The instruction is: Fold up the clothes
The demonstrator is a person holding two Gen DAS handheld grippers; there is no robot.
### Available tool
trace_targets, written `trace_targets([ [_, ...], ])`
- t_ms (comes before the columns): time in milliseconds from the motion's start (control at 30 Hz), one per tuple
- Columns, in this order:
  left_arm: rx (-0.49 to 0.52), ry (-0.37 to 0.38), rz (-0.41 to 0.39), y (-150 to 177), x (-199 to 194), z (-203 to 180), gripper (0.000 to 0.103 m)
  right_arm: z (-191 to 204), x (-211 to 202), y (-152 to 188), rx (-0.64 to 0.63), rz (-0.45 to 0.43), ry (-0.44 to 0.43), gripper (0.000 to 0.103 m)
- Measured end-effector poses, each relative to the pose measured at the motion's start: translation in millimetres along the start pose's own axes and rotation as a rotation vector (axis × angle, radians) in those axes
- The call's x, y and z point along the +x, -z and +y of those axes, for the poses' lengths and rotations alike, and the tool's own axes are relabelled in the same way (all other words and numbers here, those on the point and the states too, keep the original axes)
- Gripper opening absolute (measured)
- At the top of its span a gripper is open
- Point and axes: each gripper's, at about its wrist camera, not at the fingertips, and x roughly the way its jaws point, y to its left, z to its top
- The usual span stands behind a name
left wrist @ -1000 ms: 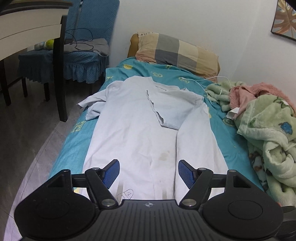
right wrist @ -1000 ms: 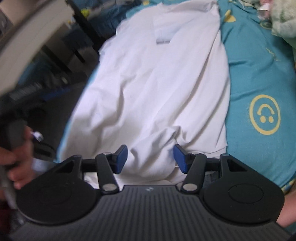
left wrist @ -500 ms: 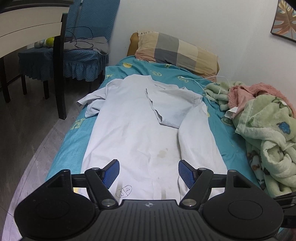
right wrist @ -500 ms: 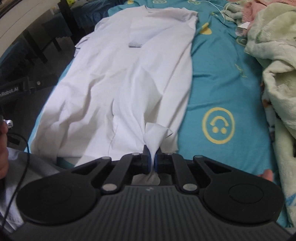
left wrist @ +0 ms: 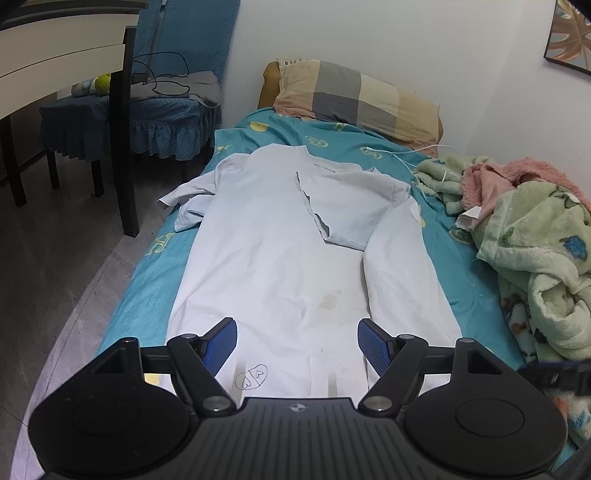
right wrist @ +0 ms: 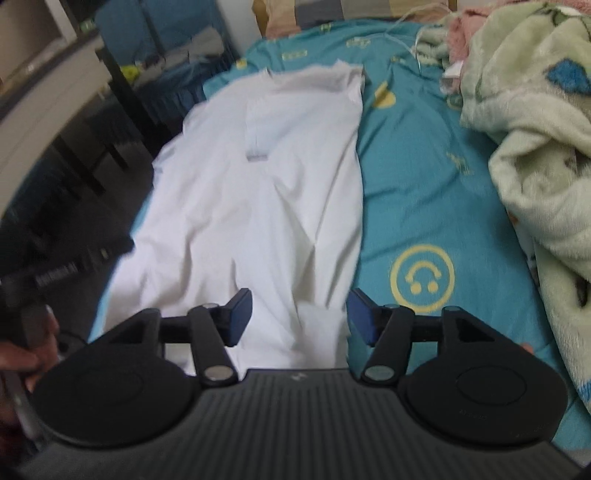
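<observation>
Half a second ago the right gripper (right wrist: 298, 314) pinched the shirt's hem; now its jaws are opening, the cloth lies loose between the blue pads (right wrist: 240, 314) without being pressed, and the view takes in more of the bed. Nothing has shifted for the left gripper (left wrist: 297, 343), whose jaws stand wide apart above the hem, holding nothing.

A white shirt (left wrist: 280, 254) lies flat down the middle of the bed (left wrist: 147, 291), on a teal sheet with yellow smiley prints, collar toward the pillow (left wrist: 354, 99) at the head end. Its right side and sleeve are folded inward; the other sleeve hangs off the bed's left edge.

Only the left view shows the plaid pillow clearly, the white wall, a picture frame (left wrist: 570, 33) at the top right corner, a chair (left wrist: 147, 110) with a blue cover and a small doodle on the hem. The right view shows a large smiley (right wrist: 422, 277) beside the shirt and a hand (right wrist: 22, 362) at its left edge.

A crumpled green blanket (left wrist: 535, 258) fills the bed's right edge, cut off by the frame. The right view is blurred.
</observation>
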Motion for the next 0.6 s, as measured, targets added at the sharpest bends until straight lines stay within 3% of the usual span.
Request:
trace_targets([
  [167,-0.021,0.023,0.006,-11.1,12.4,-2.5,0.075,-0.2,5.7,-42.3,0.052,-0.116,-0.06,0.065],
  [333,-0.025,0.052,0.02,-49.0,46.8,-15.2,0.075,-13.6,34.4,-64.0,0.102,-0.234,-0.058,0.064],
  [467,0.028,0.046,0.009,-89.9,99.3,-31.6,0.075,-31.6,52.4,-55.4,0.138,-0.246,-0.052,0.065],
  [600,0.013,0.032,0.033,-123.1,174.5,-33.8,0.075,-38.8,56.6,-59.4,0.113,-0.29,-0.01,0.065],
])
